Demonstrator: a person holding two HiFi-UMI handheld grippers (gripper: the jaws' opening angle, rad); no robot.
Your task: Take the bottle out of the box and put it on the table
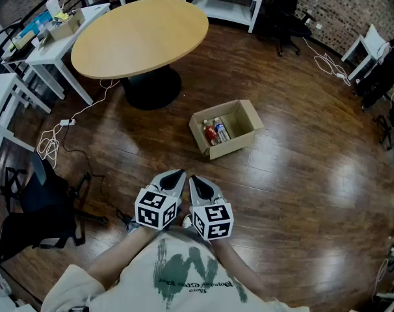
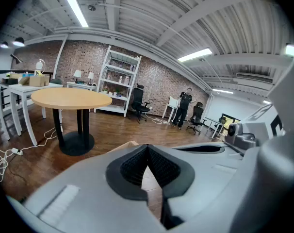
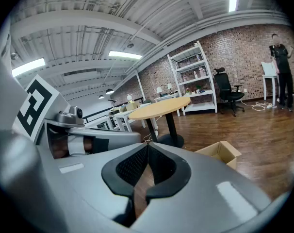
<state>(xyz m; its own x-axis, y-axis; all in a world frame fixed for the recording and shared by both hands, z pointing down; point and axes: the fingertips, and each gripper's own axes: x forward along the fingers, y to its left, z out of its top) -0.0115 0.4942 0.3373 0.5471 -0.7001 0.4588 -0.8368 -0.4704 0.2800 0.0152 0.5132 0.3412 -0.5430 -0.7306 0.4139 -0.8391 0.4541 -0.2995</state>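
While left tool [image 1: 175,177] and right tool [image 1: 197,182] are pinched closed, empty, bottles [image 1: 216,132] lie in the open cardboard box [image 1: 233,143].

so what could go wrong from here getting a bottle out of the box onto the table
The left claw and right claw are shut; reaching into the box like that would likely only knock the bottles. The bottles sit close together, so a grab may catch two or slip. A cable trails beside the table: possible trip hazard.
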